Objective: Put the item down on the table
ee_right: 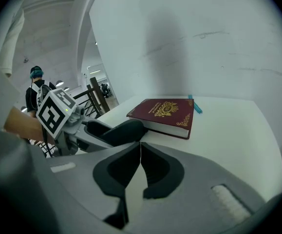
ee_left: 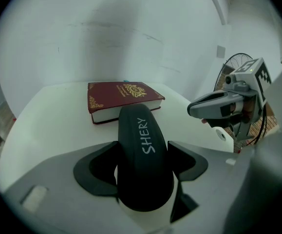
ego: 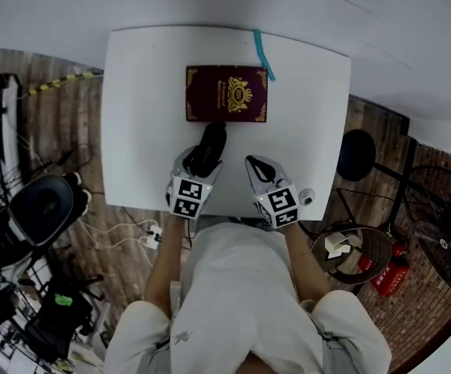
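Observation:
A black oblong case (ee_left: 143,160) with white lettering sits between the jaws of my left gripper (ee_left: 143,172), which is shut on its near end. From the head view, the case (ego: 208,148) points toward a dark red book (ego: 227,93) that lies flat at the middle of the white table (ego: 143,115); whether the case touches the tabletop I cannot tell. My right gripper (ego: 254,164) is beside it over the table's near edge. Its jaws (ee_right: 140,152) are shut with nothing between them. The book (ee_right: 167,112) lies just ahead of both.
A teal pen (ego: 262,53) lies at the table's far edge, behind the book. To the right of the table are a black stool (ego: 356,154), a fan (ego: 443,224) and red extinguishers (ego: 387,269). At the left are a black chair (ego: 46,205) and cables.

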A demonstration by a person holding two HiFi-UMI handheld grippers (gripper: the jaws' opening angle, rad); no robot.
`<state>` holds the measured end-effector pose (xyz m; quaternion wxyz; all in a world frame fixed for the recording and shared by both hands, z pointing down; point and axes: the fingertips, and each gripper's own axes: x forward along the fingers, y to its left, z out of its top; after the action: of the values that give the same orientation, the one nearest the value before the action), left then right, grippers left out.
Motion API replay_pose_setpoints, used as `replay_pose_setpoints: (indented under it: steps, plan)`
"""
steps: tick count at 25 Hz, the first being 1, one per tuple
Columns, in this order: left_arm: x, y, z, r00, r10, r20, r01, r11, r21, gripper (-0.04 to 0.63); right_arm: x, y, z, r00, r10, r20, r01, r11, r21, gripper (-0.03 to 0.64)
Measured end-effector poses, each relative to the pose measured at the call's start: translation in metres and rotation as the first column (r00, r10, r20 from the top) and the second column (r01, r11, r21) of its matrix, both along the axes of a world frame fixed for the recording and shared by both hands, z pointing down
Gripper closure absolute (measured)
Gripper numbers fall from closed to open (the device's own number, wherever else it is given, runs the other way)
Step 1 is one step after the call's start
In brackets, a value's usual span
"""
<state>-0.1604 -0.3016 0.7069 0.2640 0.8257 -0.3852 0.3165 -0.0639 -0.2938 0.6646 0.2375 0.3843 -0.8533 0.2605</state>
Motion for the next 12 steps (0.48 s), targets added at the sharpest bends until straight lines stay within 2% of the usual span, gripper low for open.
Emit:
replay_pose_setpoints:
  steps: [12]
  plan:
    - [0.0025, 0.0, 0.0077, 1.0, 0.001, -0.007, -0.001, 1.0, -0.009, 0.248, -0.0007, 0.0008, 0.0056, 1.0, 0.004, 0.002, -0.004, 1.0, -0.013, 0.609]
